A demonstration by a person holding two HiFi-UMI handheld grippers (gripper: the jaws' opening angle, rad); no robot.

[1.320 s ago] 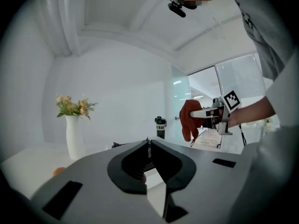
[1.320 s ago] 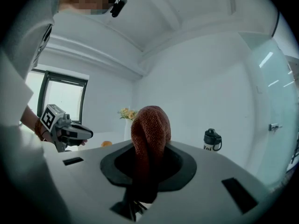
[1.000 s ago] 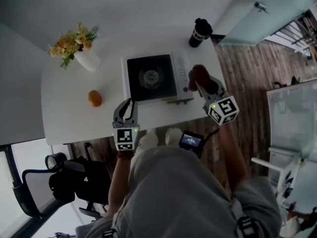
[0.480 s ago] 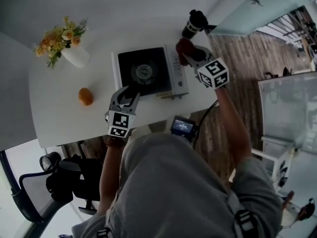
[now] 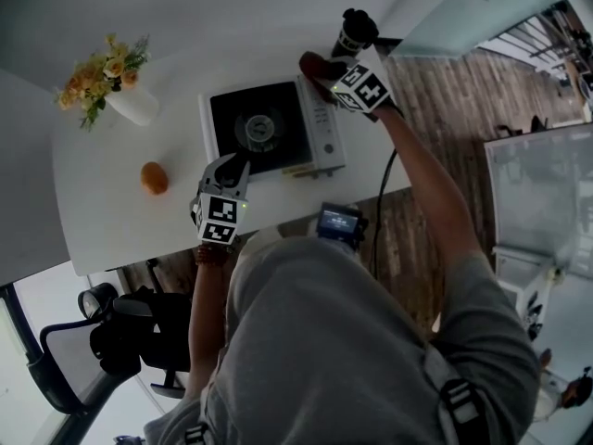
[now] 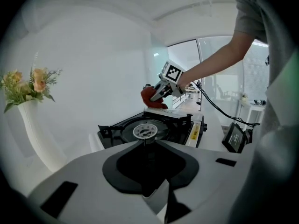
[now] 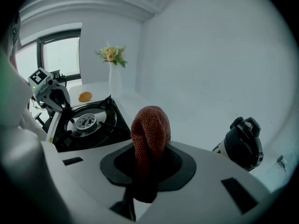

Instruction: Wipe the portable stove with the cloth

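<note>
Showing the right gripper (image 5: 326,77) clenched on the red cloth (image 5: 313,65), at the one-o'clock corner of the portable stove (image 5: 320,128), beside a black flask (image 5: 352,33). Left gripper (image 5: 233,165), at seven o'clock: jaws just closed further, nearly together, apparently pinching the stove's near rim.

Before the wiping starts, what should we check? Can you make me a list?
1. Cloth pinched in the right gripper: ok.
2. Cloth touching the portable stove: cannot tell; it is at the far right corner.
3. No flame at the burner: ok.
4. Black mug out of the cloth's way: ok, though it stands close.
5. Left gripper steadying the stove: cannot tell; its jaws have just been closing at the near edge, with nothing plainly between them.
</note>
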